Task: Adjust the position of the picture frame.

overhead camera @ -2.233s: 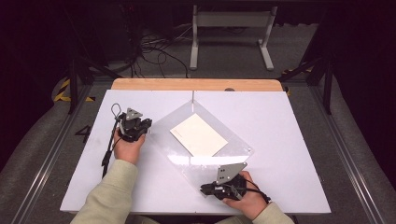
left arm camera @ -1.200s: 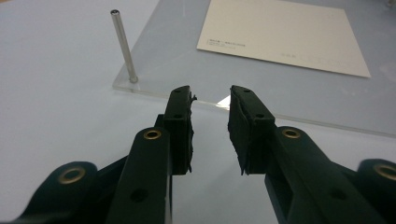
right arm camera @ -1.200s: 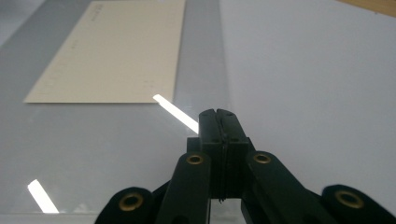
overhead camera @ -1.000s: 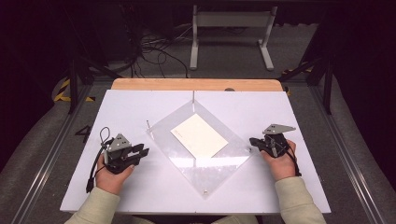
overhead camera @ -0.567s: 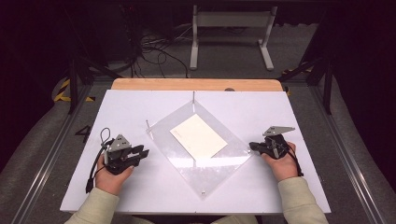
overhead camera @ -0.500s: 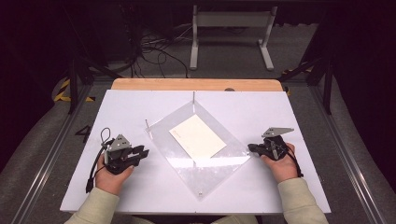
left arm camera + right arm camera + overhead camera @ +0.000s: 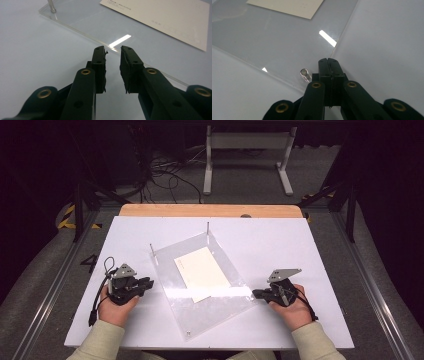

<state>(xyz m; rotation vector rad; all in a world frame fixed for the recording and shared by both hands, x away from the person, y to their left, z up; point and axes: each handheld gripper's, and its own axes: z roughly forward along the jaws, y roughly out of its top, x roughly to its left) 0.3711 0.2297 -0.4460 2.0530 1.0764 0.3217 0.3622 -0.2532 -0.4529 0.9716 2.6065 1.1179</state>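
Observation:
A clear acrylic plate (image 7: pixel 220 307) lies as a diamond on the white table, with thin metal posts (image 7: pixel 151 247) at its corners. A cream card (image 7: pixel 202 272) rests on the plate. My left gripper (image 7: pixel 149 282) lies just off the plate's left edge (image 7: pixel 82 33). Its jaws have just been closing to a narrow gap, and nothing is between them (image 7: pixel 113 51). My right gripper (image 7: pixel 255 293) is shut, and its tips (image 7: pixel 328 60) sit at the plate's right corner beside a short post (image 7: pixel 305 74). Nothing shows between its jaws.
The white tabletop (image 7: pixel 310 250) has a wooden strip (image 7: pixel 210 210) along its far edge. Beyond it, cables (image 7: pixel 165 170) and a white metal stand (image 7: pixel 247 145) sit on the dark floor. Rails run along both sides of the table.
My right gripper has moved left against the plate's right corner. The plate has shifted and turned, its near corner swinging left. The left hand has stayed in place.

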